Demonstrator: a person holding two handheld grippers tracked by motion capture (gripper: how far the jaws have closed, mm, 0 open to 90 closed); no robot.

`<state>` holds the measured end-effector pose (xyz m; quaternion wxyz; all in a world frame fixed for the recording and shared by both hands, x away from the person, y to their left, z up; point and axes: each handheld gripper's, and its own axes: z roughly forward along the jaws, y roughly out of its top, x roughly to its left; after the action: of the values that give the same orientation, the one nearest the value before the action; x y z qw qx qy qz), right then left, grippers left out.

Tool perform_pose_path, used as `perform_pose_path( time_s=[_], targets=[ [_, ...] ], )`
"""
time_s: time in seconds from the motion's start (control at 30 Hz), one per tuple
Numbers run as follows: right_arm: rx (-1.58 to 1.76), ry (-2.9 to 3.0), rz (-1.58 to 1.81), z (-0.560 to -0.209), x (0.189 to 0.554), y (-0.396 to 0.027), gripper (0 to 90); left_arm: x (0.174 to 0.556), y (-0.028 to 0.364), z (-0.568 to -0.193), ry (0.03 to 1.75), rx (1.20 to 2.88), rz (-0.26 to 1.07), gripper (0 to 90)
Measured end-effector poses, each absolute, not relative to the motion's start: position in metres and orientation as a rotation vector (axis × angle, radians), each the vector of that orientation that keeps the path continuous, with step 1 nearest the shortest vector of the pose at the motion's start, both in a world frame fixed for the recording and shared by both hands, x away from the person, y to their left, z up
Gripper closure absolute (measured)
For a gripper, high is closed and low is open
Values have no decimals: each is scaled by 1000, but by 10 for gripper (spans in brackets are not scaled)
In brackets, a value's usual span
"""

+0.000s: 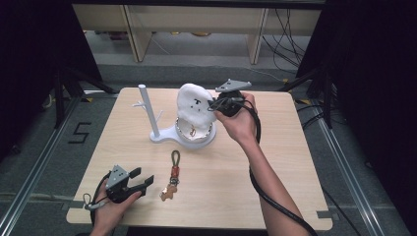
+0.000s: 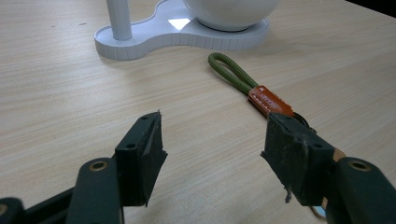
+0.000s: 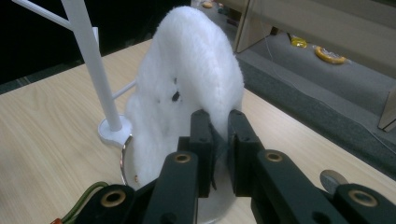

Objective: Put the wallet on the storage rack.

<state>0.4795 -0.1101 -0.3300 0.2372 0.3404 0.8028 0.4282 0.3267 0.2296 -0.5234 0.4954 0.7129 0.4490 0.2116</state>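
Nearest me, left gripper (image 1: pixel 145 183) idles wide beside the keychain (image 1: pixel 173 175); right gripper (image 3: pixel 218 122) pinches the fluffy white cloth (image 3: pixel 191 79), half-lifted from the bowl (image 1: pixel 196 139).

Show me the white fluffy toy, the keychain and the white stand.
white fluffy toy (image 1: pixel 193 103), high view, face side.
keychain (image 2: pixel 270 100), left gripper view, orange tag.
white stand (image 1: pixel 147 110), high view, upright post.
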Motion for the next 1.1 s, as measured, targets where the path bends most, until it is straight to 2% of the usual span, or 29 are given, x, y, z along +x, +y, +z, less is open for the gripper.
perform_pose_path(
  time_s=[0.77, 1.1],
  targets=[
    [967, 2210, 1178, -350, 492, -100, 829, 327, 230, -523, 1088, 1721, 508, 363],
    [961, 2252, 1075, -368, 496, -89, 823, 327, 230, -524, 1085, 1721, 510, 363]
  ],
)
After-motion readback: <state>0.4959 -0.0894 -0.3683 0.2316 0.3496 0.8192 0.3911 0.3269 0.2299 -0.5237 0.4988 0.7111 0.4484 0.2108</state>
